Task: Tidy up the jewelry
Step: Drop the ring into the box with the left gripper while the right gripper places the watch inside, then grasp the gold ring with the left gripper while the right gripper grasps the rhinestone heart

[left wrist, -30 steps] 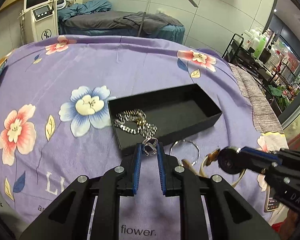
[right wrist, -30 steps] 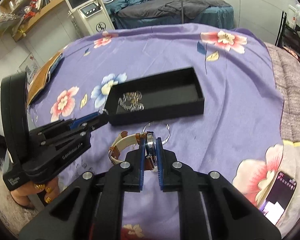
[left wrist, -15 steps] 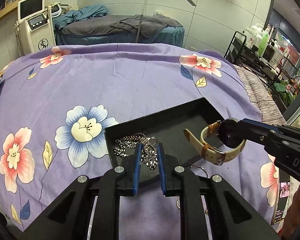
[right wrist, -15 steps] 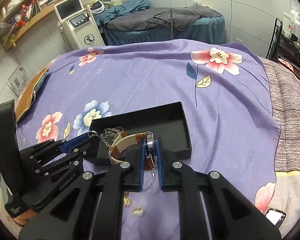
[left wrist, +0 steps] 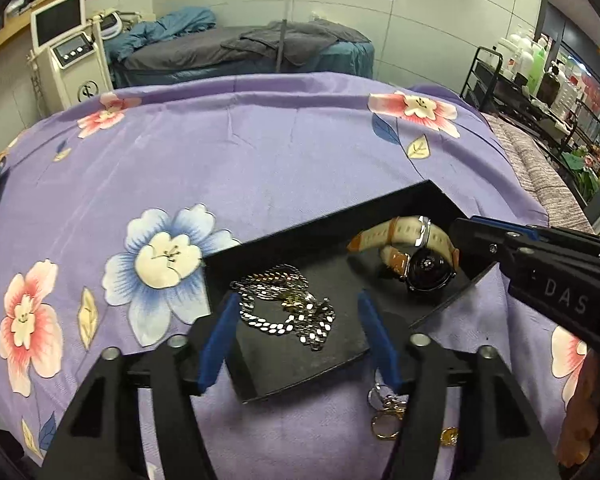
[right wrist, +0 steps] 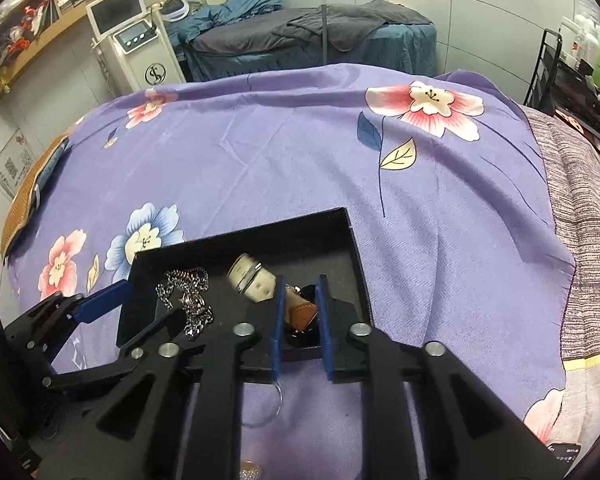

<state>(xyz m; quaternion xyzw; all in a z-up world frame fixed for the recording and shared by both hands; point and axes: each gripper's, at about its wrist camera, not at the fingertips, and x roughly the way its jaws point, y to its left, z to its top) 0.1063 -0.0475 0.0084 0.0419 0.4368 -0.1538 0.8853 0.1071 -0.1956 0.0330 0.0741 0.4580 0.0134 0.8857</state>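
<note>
Both claws have parted since half a second ago. Left claw (left wrist: 296, 320) then pinched a ring with its fingers narrow; it now stands wide over the near edge of the black tray (left wrist: 312, 364), gripping nothing. The ring can no longer be told apart from the silver chain (left wrist: 288, 312) heaped in the tray's left half (the two blend together in the left wrist view). Right claw (right wrist: 300, 312) earlier carried the watch (left wrist: 416, 260) above the tray; its fingers (right wrist: 278, 320) are now spread moderately wide at the tray's near right corner, and the watch lies on the tray floor in the right half, released. The dark watch face leans toward the tray's right wall, and its cream and tan strap curls up behind it. In the right wrist view the strap's tan end sits between the blue pads, with a visible gap on each side.

Outside the tray, on the purple flowered bedspread (left wrist: 260, 152), several small rings (left wrist: 384, 420) lie just beside the near edge, partly hidden by the left claw's right finger. A thin bangle (right wrist: 268, 404) also rests on the bedspread below the tray, seen from the right wrist. The tray's place on the bed is unchanged.
</note>
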